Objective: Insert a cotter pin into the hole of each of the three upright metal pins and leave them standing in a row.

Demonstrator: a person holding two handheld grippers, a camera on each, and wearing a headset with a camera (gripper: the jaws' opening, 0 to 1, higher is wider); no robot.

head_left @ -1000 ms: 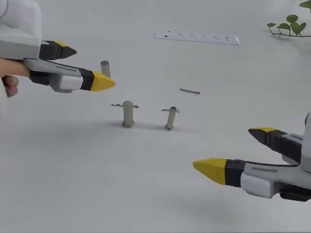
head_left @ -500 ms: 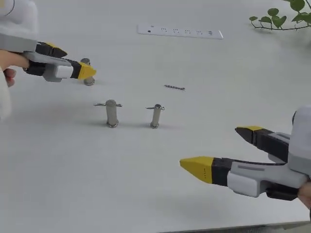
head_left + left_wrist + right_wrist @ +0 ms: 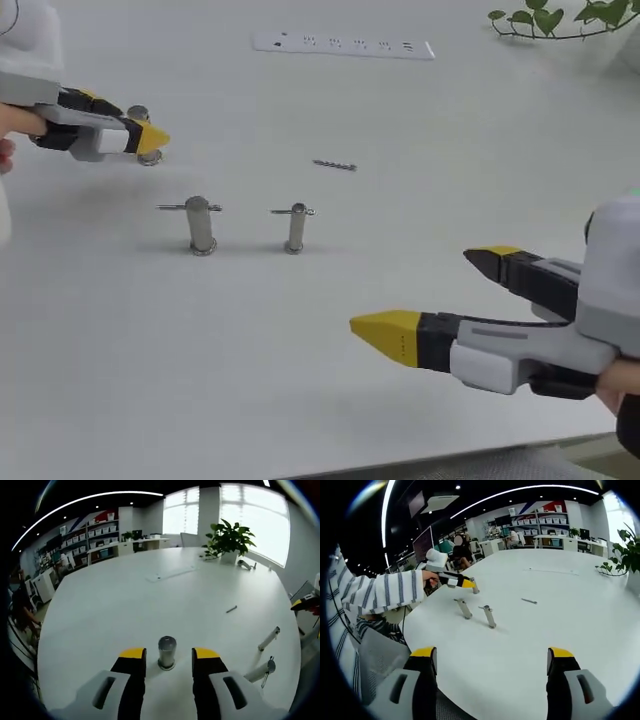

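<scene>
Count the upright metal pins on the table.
3: the bare pin between the left gripper's fingers; the middle pin and right pin side by side mid-table. None seems hidden.

Shiny metal pins (image 3: 202,226) stand on a smooth matt white table (image 3: 300,330).

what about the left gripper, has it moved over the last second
Yes. Against the cottered pin nearest it, the left gripper has moved away from the camera, toward the bare metal pin, which its tongs now straddle.
</scene>
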